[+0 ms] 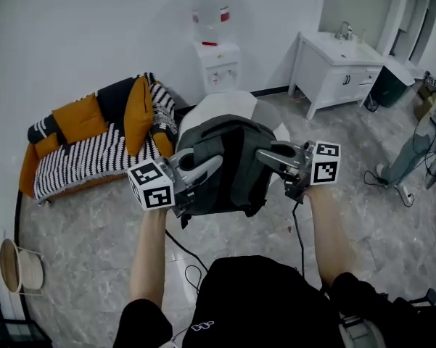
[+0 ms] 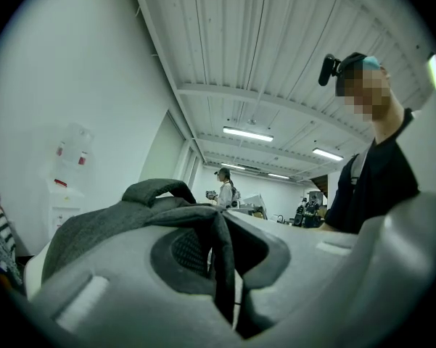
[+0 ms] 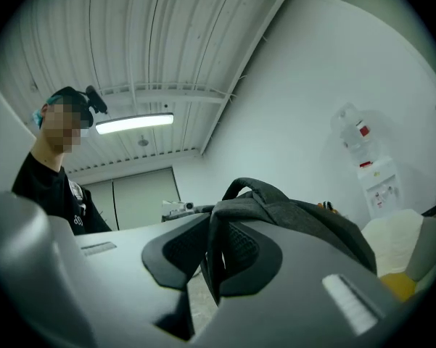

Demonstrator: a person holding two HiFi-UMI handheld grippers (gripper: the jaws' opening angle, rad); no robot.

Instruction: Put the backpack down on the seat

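The backpack (image 1: 228,165) hangs in the air over the floor, in front of the white seat (image 1: 221,109). The left gripper (image 2: 221,261) and right gripper (image 3: 214,256) are each clamped on one of its grey straps. It looks soft and fairly heavy, likely to sag and swing, so the straps near its top seem the surest hold.

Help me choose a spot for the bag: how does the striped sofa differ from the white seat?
The sofa is black-and-white striped; the white seat is plain. The sofa carries orange cushions; the white seat shows none. The sofa sits in full view at left; the backpack hides part of the white seat. Both stand on the floor.
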